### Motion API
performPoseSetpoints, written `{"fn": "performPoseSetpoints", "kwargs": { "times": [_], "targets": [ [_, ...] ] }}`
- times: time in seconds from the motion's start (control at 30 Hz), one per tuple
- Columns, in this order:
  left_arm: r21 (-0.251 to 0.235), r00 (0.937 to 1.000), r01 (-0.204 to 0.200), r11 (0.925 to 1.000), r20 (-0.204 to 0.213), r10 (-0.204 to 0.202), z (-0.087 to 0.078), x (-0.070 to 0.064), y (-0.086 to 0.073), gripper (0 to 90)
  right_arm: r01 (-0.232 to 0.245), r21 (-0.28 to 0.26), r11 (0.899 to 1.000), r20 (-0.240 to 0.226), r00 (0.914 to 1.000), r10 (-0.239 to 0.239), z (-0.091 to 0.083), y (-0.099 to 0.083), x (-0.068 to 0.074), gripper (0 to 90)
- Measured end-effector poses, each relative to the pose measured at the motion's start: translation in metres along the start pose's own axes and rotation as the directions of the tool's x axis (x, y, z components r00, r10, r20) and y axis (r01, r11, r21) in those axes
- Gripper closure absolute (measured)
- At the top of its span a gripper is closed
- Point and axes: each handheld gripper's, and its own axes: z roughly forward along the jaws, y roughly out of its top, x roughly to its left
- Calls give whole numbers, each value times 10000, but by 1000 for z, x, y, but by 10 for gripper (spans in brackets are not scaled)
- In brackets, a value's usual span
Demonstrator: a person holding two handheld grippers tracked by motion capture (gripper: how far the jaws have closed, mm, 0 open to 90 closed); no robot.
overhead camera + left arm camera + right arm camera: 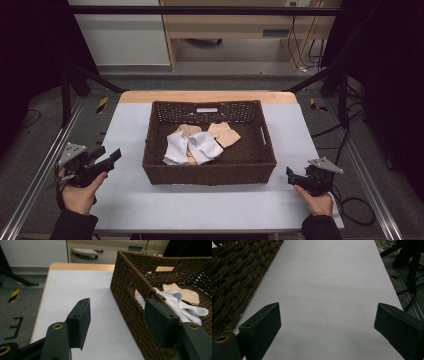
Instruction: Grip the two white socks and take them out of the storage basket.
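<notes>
A dark brown wicker basket (210, 172) stands in the middle of the white table top (130, 200). Inside it lie white socks (197, 146) and beige socks (225, 133) in a loose heap. My left gripper (107, 159) is held above the table's left edge, open and empty, its jaws pointing toward the basket's left wall (130, 302). The white socks (185, 308) show over that wall in the left gripper view. My right gripper (292, 176) rests low at the table's right front, open and empty, with the basket wall (232, 285) to its left.
A wooden strip (207, 96) edges the table's far side. Metal frame rails (40, 175) run along both sides, with cables (357, 210) on the floor at the right. A wooden desk (240, 27) stands beyond the table.
</notes>
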Motion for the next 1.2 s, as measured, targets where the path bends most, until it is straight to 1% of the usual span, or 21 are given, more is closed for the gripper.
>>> {"fn": "performPoseSetpoints", "kwargs": {
  "times": [0.1,0.23,0.27,0.33,0.37,0.4,0.43,0.53,0.6,0.63,0.67,0.7,0.77,0.83,0.87,0.9,1.0,1.03,1.1,1.17,1.2],
  "targets": [
    [-168,9999,-112,9998,120,114,0,-6,10,386,57,28,10000,-33,10000,-56,1,0,1,73],
    [-262,9997,-66,9996,228,72,4,-10,18,390,122,-65,9999,-112,9999,-122,1,1,2,73],
    [-344,9995,-72,9994,300,83,7,-15,23,395,-2,-152,9999,-184,9998,-1,1,1,2,73],
    [-390,9988,-174,9991,448,192,11,-21,28,401,-79,-107,9999,-227,9997,77,1,1,2,71],
    [-390,9988,-174,9991,448,192,11,-21,28,401,-79,-107,9999,-227,9997,77,1,1,2,71],
    [-362,9981,-320,9988,517,338,15,-27,34,401,27,-30,10000,-232,9997,-28,2,1,3,71],
    [-362,9981,-320,9988,517,338,15,-27,34,404,59,-15,10000,-241,9997,-60,3,1,3,72],
    [-457,9969,-444,9980,623,472,20,-35,44,411,68,-5,10000,-259,9996,-68,2,1,4,71],
    [-421,9960,-532,9977,692,561,24,-41,50,413,62,-36,10000,-256,9997,-63,2,1,3,71],
    [-433,9950,-637,9970,740,668,28,-48,56,413,67,-46,10000,-222,9997,-68,2,1,3,71],
    [-433,9950,-637,9970,740,668,28,-48,56,413,67,-46,10000,-222,9997,-68,2,1,3,71],
    [-453,9944,-693,9966,769,727,32,-54,60,413,62,-13,10000,-248,9997,-63,2,1,4,71],
    [-483,9940,-692,9964,812,730,34,-57,62,411,82,-2,10000,-232,9997,-82,3,1,4,71],
    [-515,9929,-746,9959,890,790,38,-64,66,411,112,-16,9999,-246,9996,-112,3,1,4,72],
    [-547,9919,-820,9951,933,868,42,-69,69,411,110,-23,9999,-249,9996,-111,3,1,4,72],
    [-547,9919,-820,9951,933,868,42,-69,69,411,107,-25,9999,-246,9996,-108,3,1,4,72],
    [-461,9907,-884,9950,997,927,51,-78,74,409,148,-25,9999,-256,9996,-148,3,1,4,74],
    [-461,9907,-884,9950,997,927,51,-78,74,407,148,-25,9999,-256,9996,-148,3,1,4,74],
    [-365,9910,-878,9955,986,910,57,-81,76,401,145,-6,9999,-257,9996,-146,4,1,4,76],
    [-358,9915,-748,9966,1039,782,64,-82,78,397,140,-9,9999,-264,9996,-140,4,1,4,77],
    [-358,9915,-748,9966,1039,782,64,-82,78,396,140,-9,9999,-264,9996,-140,4,1,4,77]
  ]
}}
